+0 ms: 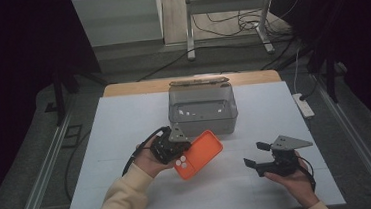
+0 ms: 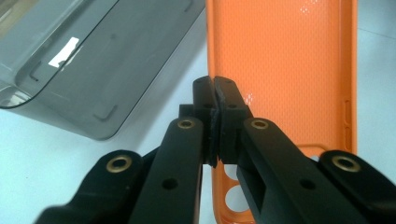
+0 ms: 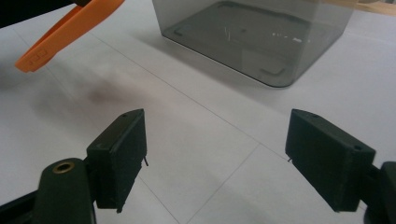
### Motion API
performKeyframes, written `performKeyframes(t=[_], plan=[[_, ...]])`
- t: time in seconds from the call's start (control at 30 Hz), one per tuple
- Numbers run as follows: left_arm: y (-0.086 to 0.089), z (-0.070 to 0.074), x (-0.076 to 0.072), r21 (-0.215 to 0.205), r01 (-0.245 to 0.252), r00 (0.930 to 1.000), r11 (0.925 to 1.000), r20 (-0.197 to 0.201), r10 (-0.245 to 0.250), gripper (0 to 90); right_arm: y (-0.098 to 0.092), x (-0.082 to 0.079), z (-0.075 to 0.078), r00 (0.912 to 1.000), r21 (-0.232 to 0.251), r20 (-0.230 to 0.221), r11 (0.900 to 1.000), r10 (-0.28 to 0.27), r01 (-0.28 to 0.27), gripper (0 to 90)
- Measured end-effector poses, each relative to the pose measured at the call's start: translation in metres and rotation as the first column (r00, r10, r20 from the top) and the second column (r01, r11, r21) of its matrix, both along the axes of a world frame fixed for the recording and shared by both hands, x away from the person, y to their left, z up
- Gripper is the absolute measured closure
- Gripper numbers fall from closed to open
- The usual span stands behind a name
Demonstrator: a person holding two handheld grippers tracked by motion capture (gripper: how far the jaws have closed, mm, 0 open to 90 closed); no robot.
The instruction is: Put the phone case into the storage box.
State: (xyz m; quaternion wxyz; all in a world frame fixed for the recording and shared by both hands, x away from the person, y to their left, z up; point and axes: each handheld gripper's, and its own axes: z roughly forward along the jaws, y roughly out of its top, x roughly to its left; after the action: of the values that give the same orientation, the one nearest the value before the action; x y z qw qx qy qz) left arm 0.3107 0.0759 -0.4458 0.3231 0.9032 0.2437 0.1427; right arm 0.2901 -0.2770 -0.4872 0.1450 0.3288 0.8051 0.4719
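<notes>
We are pinching a thin orange silicone phone case (image 1: 198, 154) by its long edge in the left gripper (image 2: 215, 100), lifted over the white tabletop (image 1: 125, 134) before the smoky grey plastic box (image 1: 202, 109); it looks light and floppy. Our right gripper (image 1: 255, 155) is hovering level, jaws wide and empty.

Orange phone case (image 1: 198, 153), smoky grey box (image 1: 202, 110)
</notes>
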Motion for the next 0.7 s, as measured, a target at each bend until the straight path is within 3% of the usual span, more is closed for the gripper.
performKeyframes(t=[0.7], plan=[[-0.011, 0.0, -0.009, 0.029, 0.028, 0.9994, 0.9992, 0.021, -0.029, 88.6, 0.012, 0.002, 0.022, 0.9975, 0.007, 0.034, 0.998, 0.062, -0.062, 22.2]])
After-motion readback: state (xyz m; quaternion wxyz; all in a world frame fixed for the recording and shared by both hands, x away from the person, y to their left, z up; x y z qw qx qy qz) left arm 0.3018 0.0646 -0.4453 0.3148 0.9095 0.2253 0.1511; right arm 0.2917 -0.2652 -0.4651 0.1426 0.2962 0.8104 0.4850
